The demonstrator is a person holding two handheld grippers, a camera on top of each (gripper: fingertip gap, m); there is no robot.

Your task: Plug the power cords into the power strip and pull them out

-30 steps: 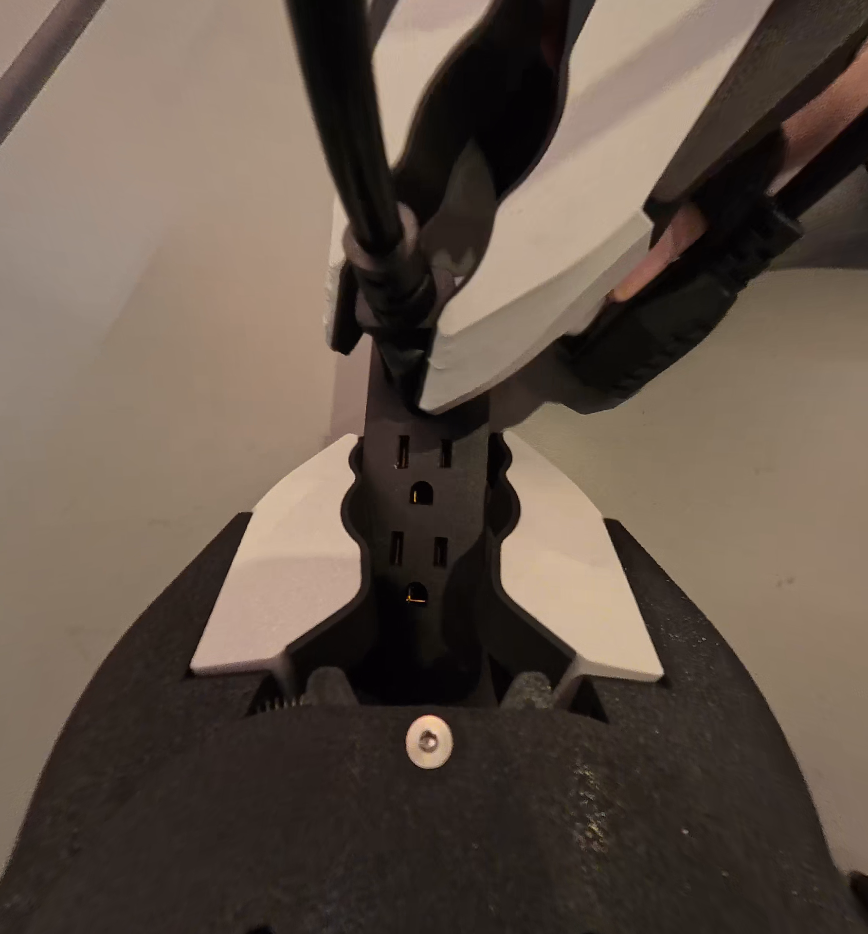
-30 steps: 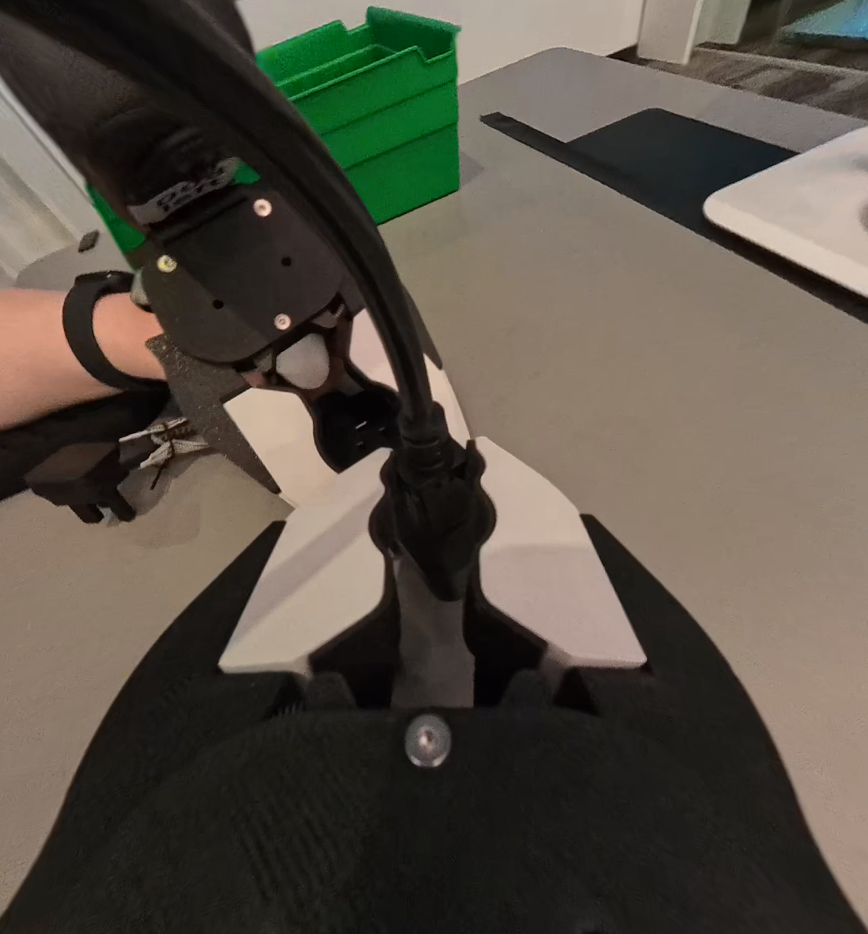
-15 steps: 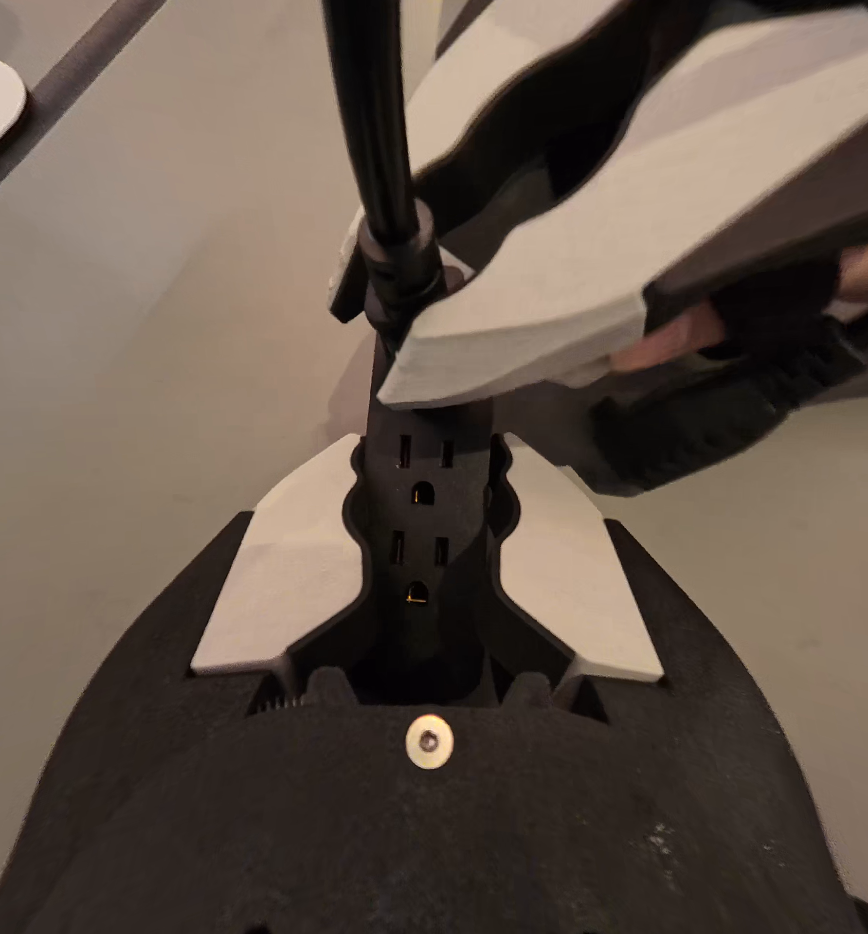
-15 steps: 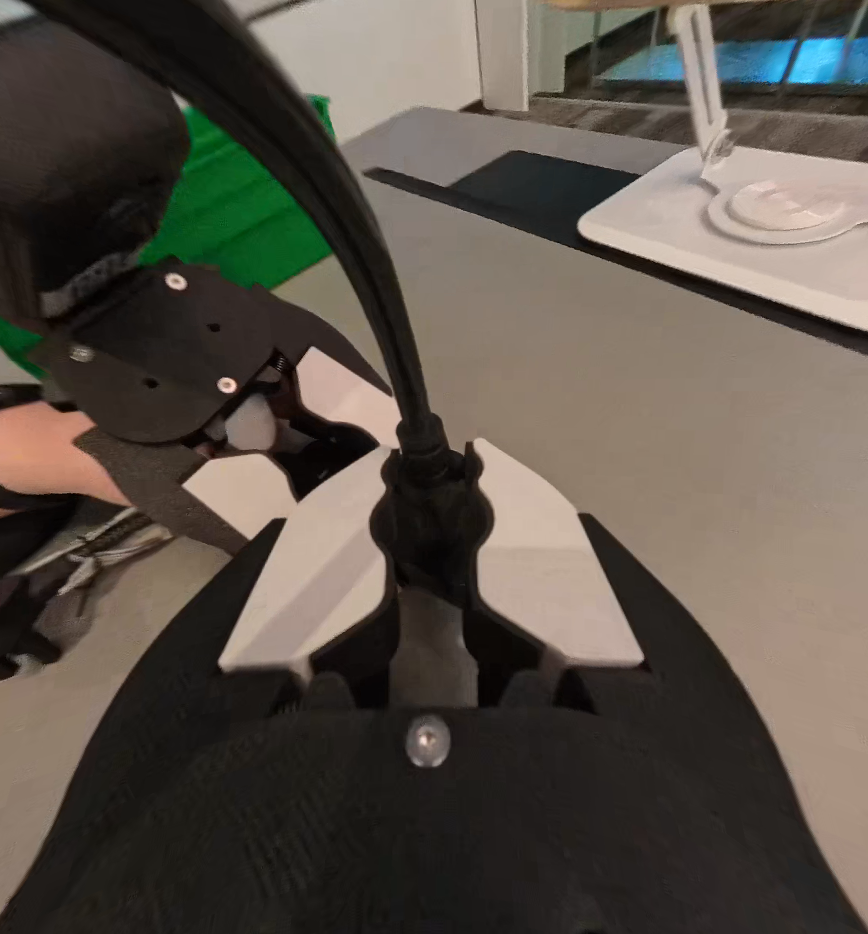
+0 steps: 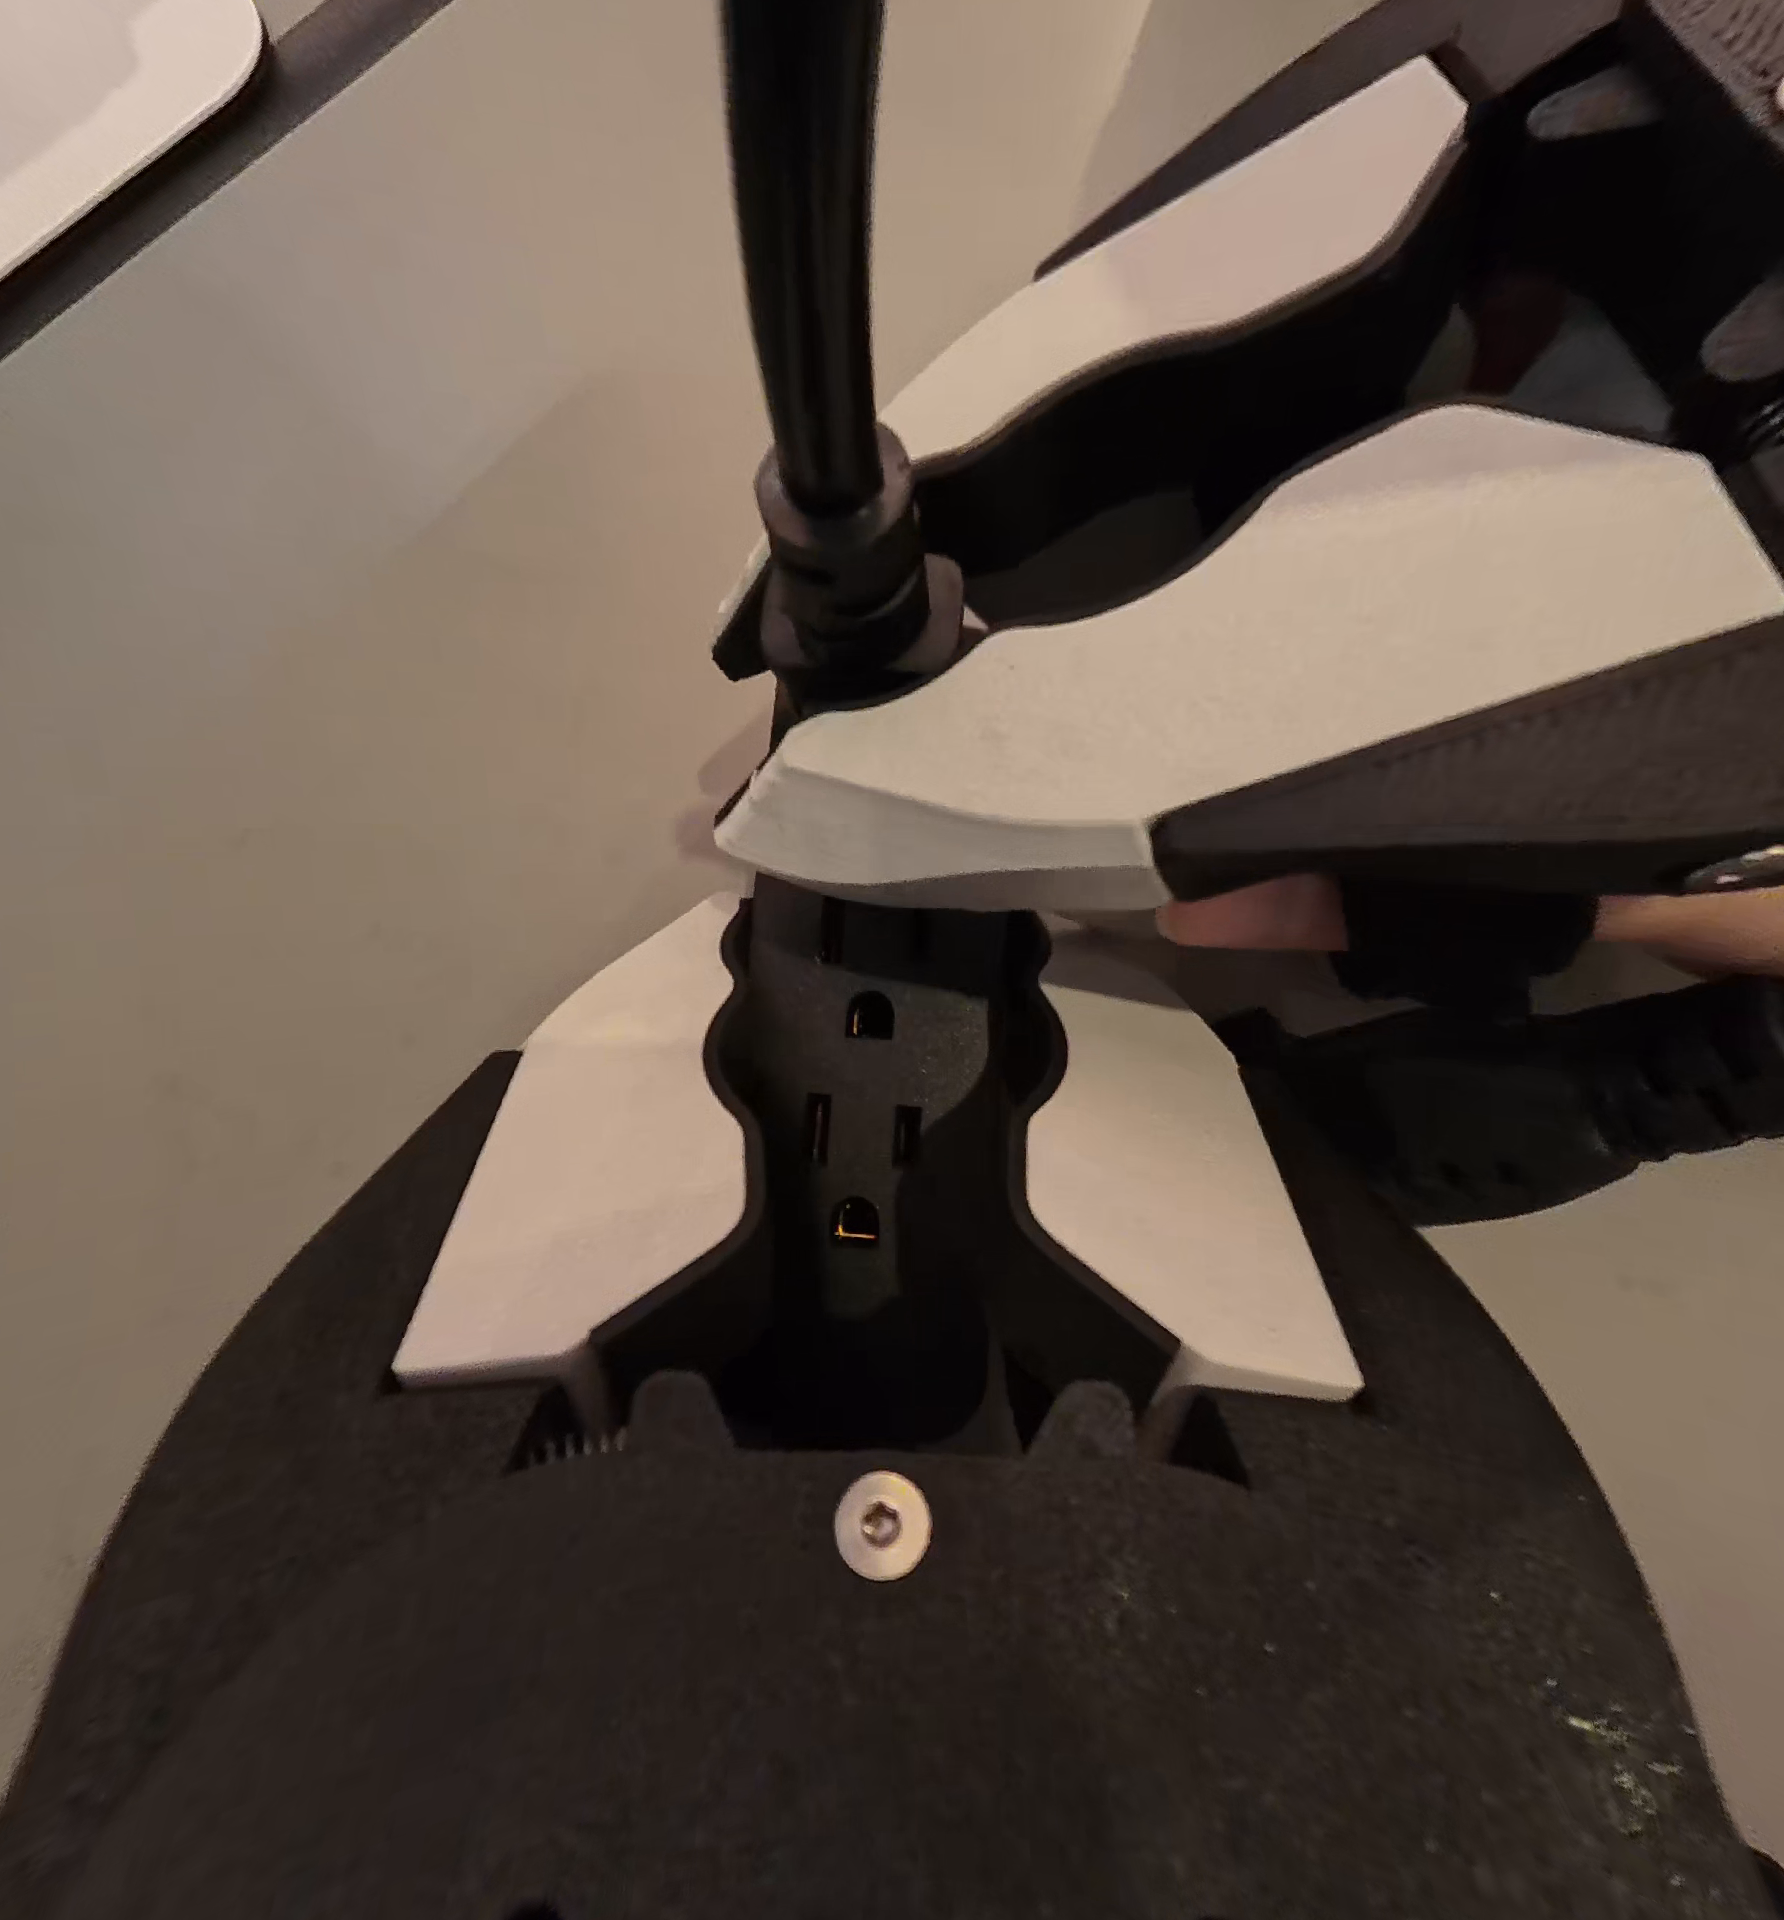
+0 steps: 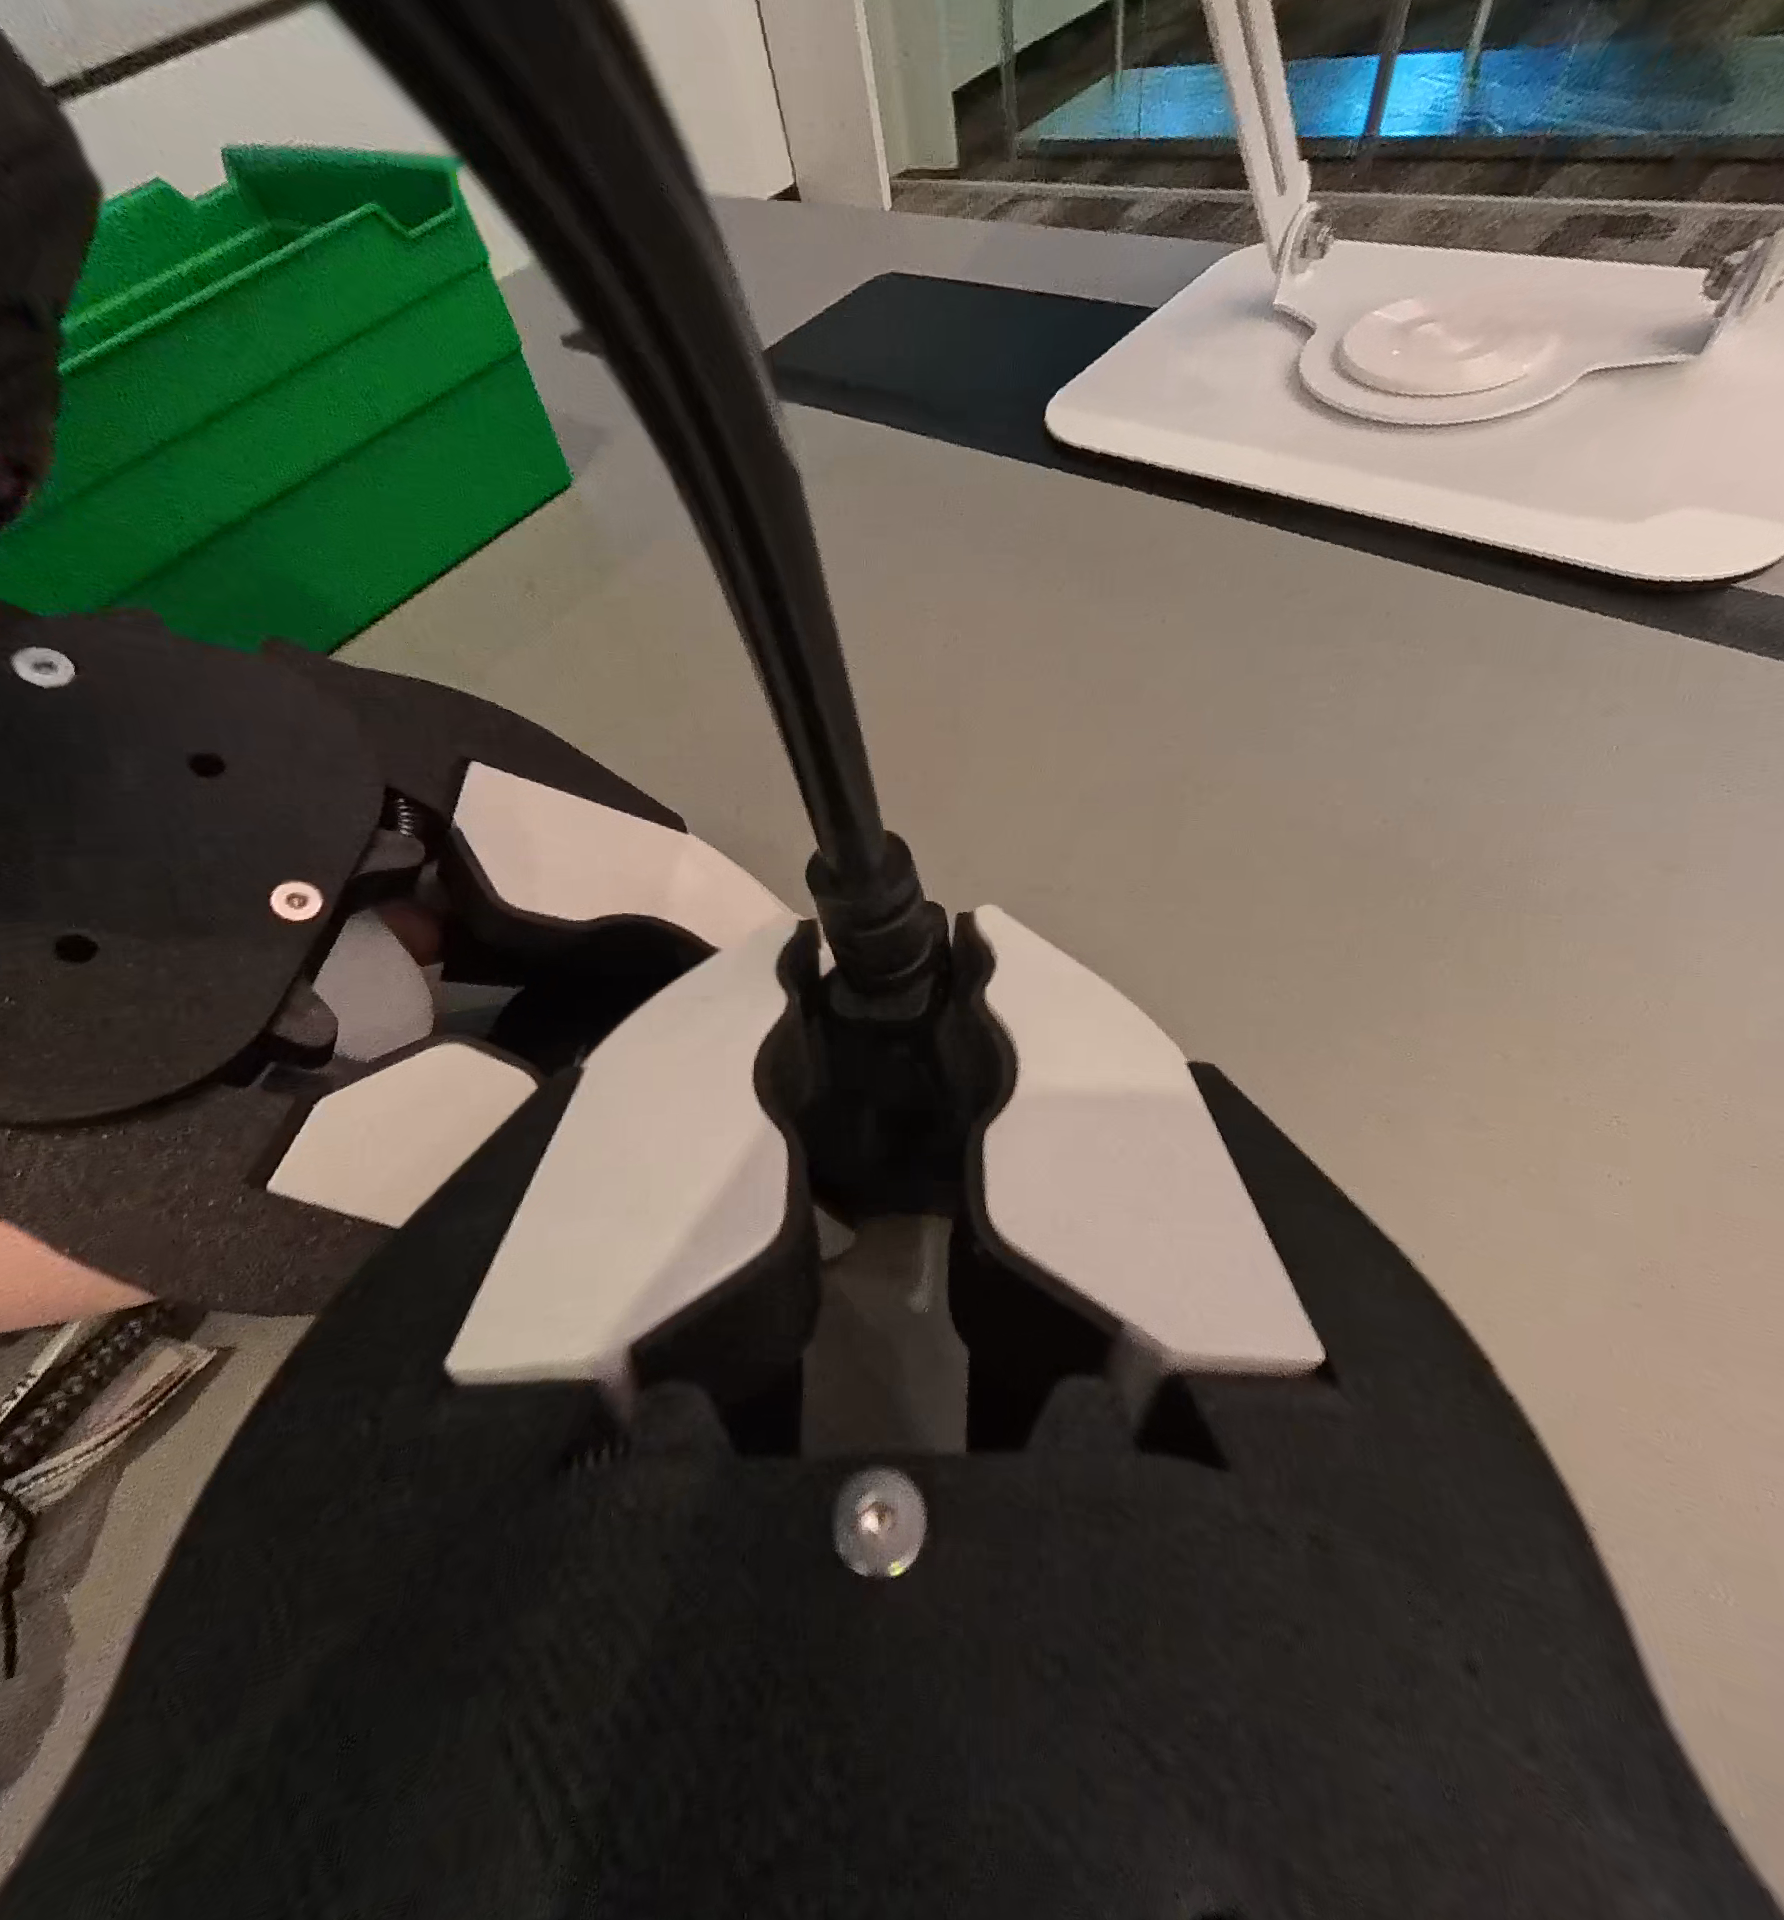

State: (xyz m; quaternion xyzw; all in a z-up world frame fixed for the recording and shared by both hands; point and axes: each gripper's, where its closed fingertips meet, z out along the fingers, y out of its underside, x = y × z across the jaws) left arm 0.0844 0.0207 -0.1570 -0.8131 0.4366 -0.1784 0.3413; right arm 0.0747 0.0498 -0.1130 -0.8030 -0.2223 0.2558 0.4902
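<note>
In the left wrist view my left gripper (image 5: 883, 935) is shut on a black power strip (image 5: 883, 1143), its outlets facing the camera. My right gripper (image 5: 763, 717) reaches in from the upper right and is shut on a black plug (image 5: 846, 613) at the strip's far end, with the cord (image 5: 805, 260) rising upward. Its lower finger (image 5: 971, 821) hides where the plug meets the strip. In the right wrist view my right gripper (image 6: 883, 935) pinches the plug (image 6: 883, 1039), and the cord (image 6: 722, 468) arcs up to the left. The left gripper (image 6: 597, 987) lies at the left.
A green bin (image 6: 275, 416) stands at the back left of the grey table (image 6: 1387, 831). A white stand base (image 6: 1490, 447) sits on a dark mat (image 6: 950, 332) at the back right. A tied bundle (image 6: 36, 1423) lies at the lower left. A hand with a black strap (image 5: 1490, 1039) holds the right gripper. My right fingertips sit around 5 cm from my left ones.
The right gripper has swung round over the strip's far end, its body now lying to the right and lower, still gripping the plug. The left gripper keeps the same hold on the strip.
</note>
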